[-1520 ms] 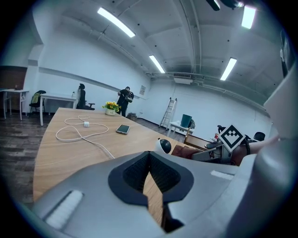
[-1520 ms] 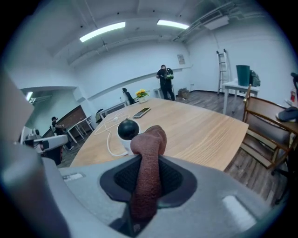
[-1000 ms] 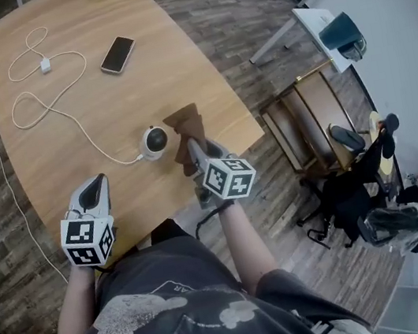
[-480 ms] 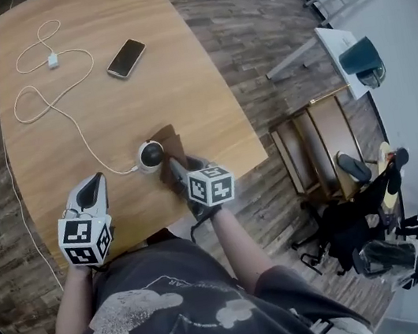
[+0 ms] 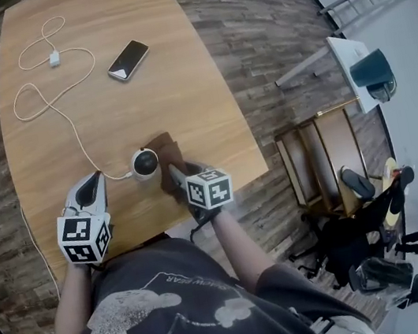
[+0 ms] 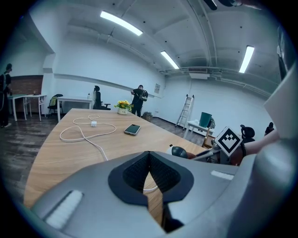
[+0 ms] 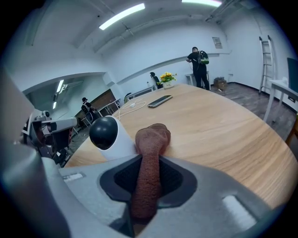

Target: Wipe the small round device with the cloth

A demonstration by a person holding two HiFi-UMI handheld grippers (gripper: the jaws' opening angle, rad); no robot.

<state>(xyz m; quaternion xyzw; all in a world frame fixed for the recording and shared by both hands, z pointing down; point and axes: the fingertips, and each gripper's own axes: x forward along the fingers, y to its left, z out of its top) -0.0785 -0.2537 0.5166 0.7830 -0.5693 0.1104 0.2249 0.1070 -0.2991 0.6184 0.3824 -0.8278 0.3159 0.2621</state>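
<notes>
The small round device (image 5: 145, 163) is white with a black dome and stands near the table's front edge; it also shows in the right gripper view (image 7: 109, 135) and, small, in the left gripper view (image 6: 179, 151). A brown cloth (image 5: 167, 154) lies against its right side, and my right gripper (image 5: 176, 177) is shut on the cloth (image 7: 150, 162). My left gripper (image 5: 93, 184) hovers to the device's left, shut with nothing between its fingers, a short gap from the device.
A white cable (image 5: 64, 116) runs from the device across the wooden table (image 5: 191, 109) to a small white plug (image 5: 55, 59). A phone (image 5: 128, 59) lies further back. A wooden chair (image 5: 323, 154) stands right of the table. People stand far off.
My right gripper has drawn the cloth back toward me and leftward along the device's right side. The left gripper has stayed about where it was.
</notes>
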